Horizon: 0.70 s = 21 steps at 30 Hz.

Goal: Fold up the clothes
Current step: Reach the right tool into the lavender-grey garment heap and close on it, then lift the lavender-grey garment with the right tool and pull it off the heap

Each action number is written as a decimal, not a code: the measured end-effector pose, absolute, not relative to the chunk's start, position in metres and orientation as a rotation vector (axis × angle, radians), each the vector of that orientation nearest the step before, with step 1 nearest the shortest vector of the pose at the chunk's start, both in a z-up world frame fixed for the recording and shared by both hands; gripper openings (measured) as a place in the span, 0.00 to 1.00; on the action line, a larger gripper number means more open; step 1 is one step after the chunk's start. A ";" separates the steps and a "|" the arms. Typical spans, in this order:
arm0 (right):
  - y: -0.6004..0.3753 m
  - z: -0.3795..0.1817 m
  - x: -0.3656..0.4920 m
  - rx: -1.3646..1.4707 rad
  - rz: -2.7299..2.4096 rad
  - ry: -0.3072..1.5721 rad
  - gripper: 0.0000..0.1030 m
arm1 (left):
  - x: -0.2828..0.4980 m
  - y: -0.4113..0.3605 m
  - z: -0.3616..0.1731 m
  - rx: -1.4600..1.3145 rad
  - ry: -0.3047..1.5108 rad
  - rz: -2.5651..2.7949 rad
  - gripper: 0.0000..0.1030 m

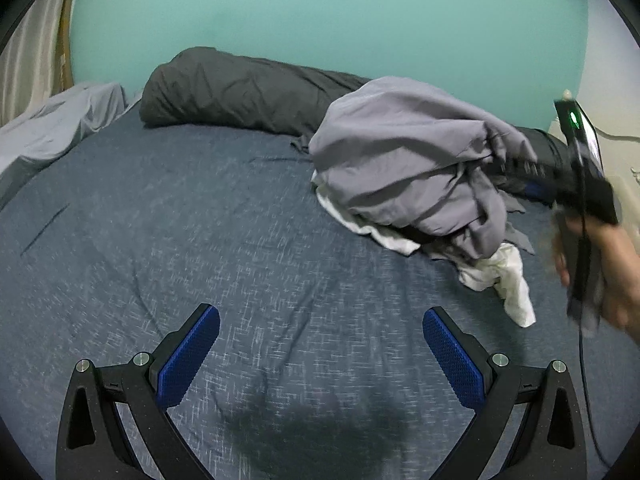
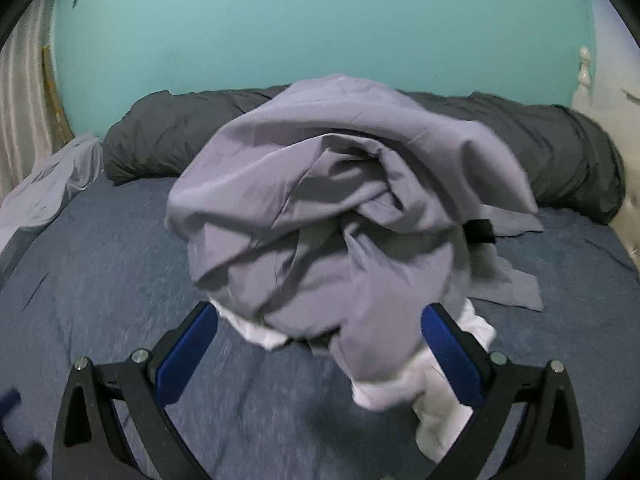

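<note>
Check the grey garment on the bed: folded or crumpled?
Crumpled: the grey garment is bunched in a wrinkled heap over white cloth, with no flat folds.

Heaped garment pile point(image 2: 320, 216) on the bed point(image 1: 160, 240), a rolled duvet point(image 1: 240, 92) behind against the wall, another cloth point(image 1: 52, 128) far left.

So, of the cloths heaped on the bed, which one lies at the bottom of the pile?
The white garment. It pokes out from under the grey-lilac cloth, which is draped over it, and it rests directly on the blue bed cover.
</note>
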State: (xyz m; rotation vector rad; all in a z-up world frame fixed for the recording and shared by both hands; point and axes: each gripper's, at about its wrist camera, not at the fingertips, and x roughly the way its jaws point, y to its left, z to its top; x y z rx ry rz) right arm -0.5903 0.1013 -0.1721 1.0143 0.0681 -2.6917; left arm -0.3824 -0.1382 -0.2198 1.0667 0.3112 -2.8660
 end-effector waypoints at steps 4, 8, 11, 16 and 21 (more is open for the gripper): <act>0.091 -0.174 -0.626 0.997 -2.731 -0.012 0.94 | -0.387 -0.149 -0.235 1.076 0.330 -2.861 1.00; 0.080 -0.174 -0.651 0.972 -2.722 -0.047 0.82 | -0.384 -0.159 -0.248 1.072 0.383 -2.854 1.00; 0.070 -0.177 -0.663 0.974 -2.671 -0.049 0.46 | -0.378 -0.162 -0.257 1.082 0.403 -2.855 1.00; 0.063 -0.176 -0.643 0.882 -2.680 0.060 0.03 | -0.363 -0.166 -0.266 1.104 0.409 -2.848 1.00; 0.084 -0.171 -0.610 0.834 -2.657 0.079 0.01 | -0.340 -0.165 -0.259 1.106 0.435 -2.841 1.00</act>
